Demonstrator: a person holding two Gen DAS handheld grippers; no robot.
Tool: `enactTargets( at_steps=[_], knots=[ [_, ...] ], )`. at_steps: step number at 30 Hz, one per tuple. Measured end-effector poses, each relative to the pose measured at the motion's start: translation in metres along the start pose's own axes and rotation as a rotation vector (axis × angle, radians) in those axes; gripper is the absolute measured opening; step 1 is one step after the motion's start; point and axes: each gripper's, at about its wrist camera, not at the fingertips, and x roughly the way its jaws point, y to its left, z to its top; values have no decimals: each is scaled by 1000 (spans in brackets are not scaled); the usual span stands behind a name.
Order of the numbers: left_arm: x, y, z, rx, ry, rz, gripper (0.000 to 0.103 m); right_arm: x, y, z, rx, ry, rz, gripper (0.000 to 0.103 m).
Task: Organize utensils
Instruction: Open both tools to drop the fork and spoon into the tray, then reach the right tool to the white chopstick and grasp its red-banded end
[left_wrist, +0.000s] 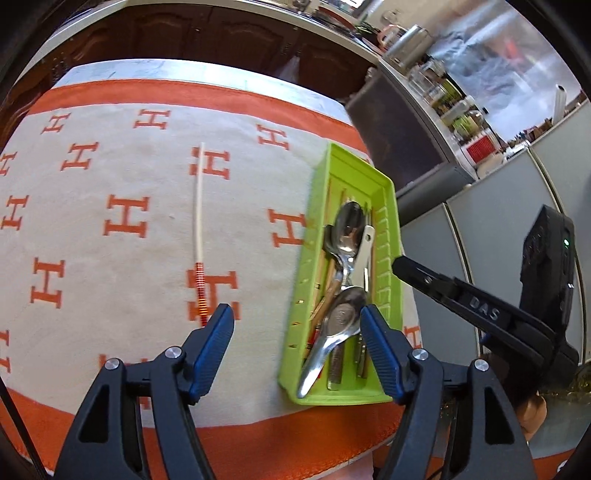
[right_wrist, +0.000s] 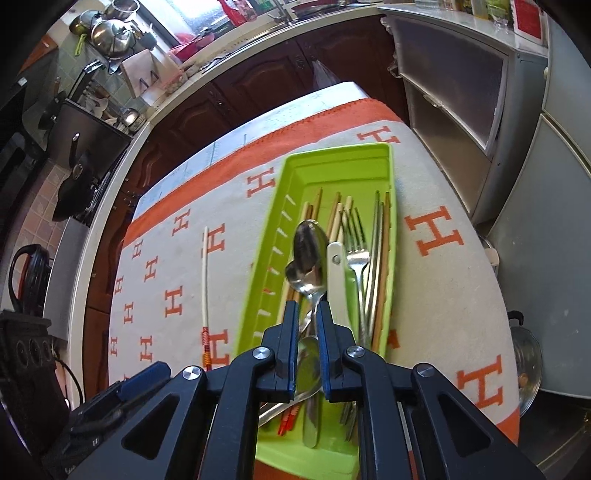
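A lime-green tray (left_wrist: 384, 192) (right_wrist: 266, 236) on the H-patterned cloth (left_wrist: 110, 177) holds spoons (right_wrist: 309, 243), a fork (right_wrist: 356, 251), a white-handled tool (right_wrist: 335, 273) and wooden chopsticks (right_wrist: 334, 218). A steel soup spoon (left_wrist: 343, 317) lies at the tray's near end. One white chopstick (left_wrist: 198, 214) (right_wrist: 206, 280) with a red banded end lies alone on the cloth, left of the tray. My left gripper (left_wrist: 297, 321) stands open and empty over the tray's left edge. My right gripper (right_wrist: 307, 308) (left_wrist: 400, 264) hovers over the tray, closed to a narrow slit and gripping nothing; a spoon handle shows through the slit.
The table's near edge runs just below both grippers. Dark wooden cabinets and a kitchen counter with pots (right_wrist: 110, 33) lie beyond the far edge. A grey cabinet (right_wrist: 461, 122) stands to the right of the table, and a steel pot (right_wrist: 528, 354) sits low beside it.
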Motion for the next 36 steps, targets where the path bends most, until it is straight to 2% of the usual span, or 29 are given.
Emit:
enactTargets(
  at_steps=[12, 22, 32, 36],
  knots=[
    [-31, 45, -2, -63, -92, 88, 69, -10, 52, -27, -92, 29, 18, 10],
    [-46, 75, 2, -100, -139, 151, 69, -6, 92, -31, -166, 53, 24, 10],
    [-57, 111, 16, -99, -194, 293, 70, 25, 131, -21, -238, 109, -1, 11],
    [-54, 125, 23, -105, -184, 338, 72, 51, 144, -14, -255, 155, -10, 18]
  ],
)
